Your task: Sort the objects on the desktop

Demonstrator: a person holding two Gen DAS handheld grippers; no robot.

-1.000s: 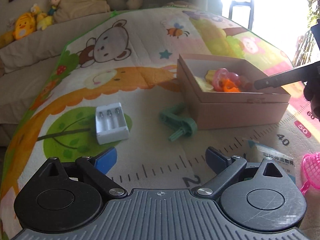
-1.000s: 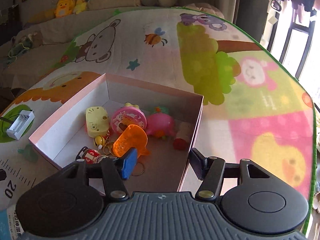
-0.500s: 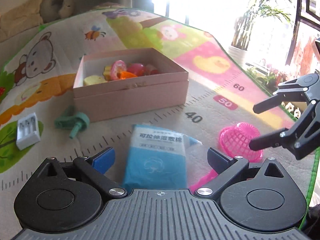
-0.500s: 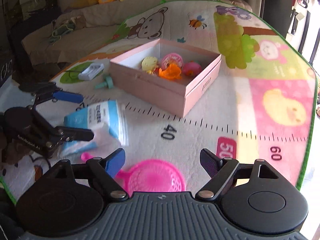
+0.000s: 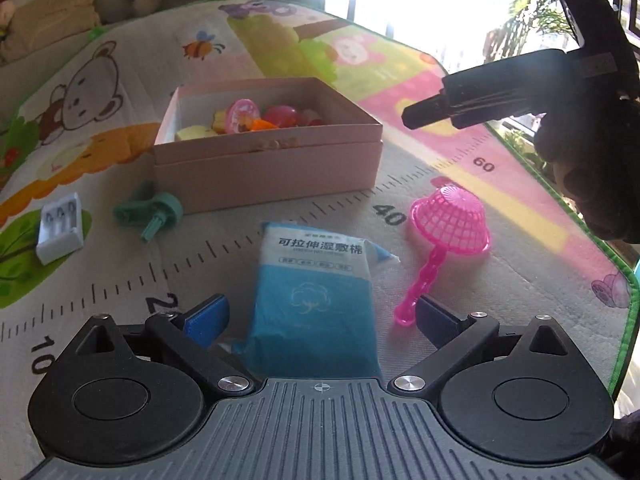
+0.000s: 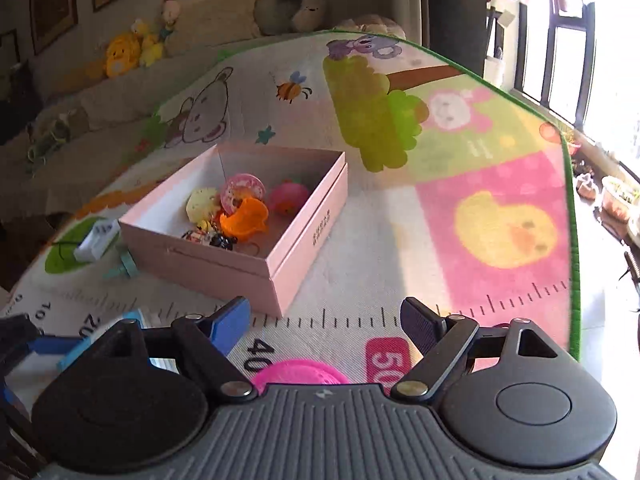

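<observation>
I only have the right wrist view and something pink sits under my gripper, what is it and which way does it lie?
Observer: A pink strainer, dome up, mesh mouth down on the mat, handle pointing toward the left gripper.
Operator: What is the left gripper doing?
Observer: Open, its fingers either side of a blue wipes pack, not closed on it.
Operator: Anything else outside the box?
Observer: A green clip beside the pink box, and a white battery case further left.
</observation>
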